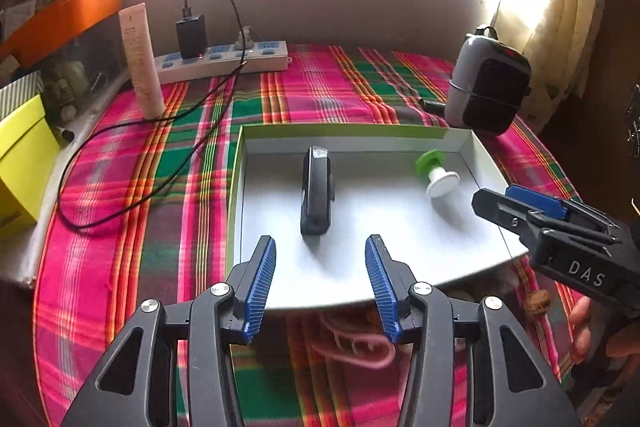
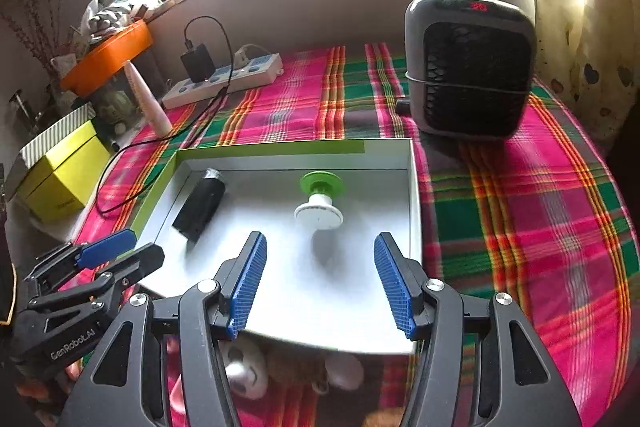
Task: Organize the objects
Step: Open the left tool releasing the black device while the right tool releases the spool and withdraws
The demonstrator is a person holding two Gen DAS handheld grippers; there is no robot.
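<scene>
A black device point(image 1: 316, 197) and a green-and-white spool point(image 2: 320, 201) lie apart inside a white box lid point(image 1: 486, 163), each just ahead of empty jaws. The left gripper point(image 1: 320, 281) and right gripper point(image 2: 320, 281) both stand apart, clamping nothing, above the lid's near edge.

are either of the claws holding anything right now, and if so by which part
Nothing is held. The left claw and right claw are both open and empty above the white cardboard tray.
</scene>
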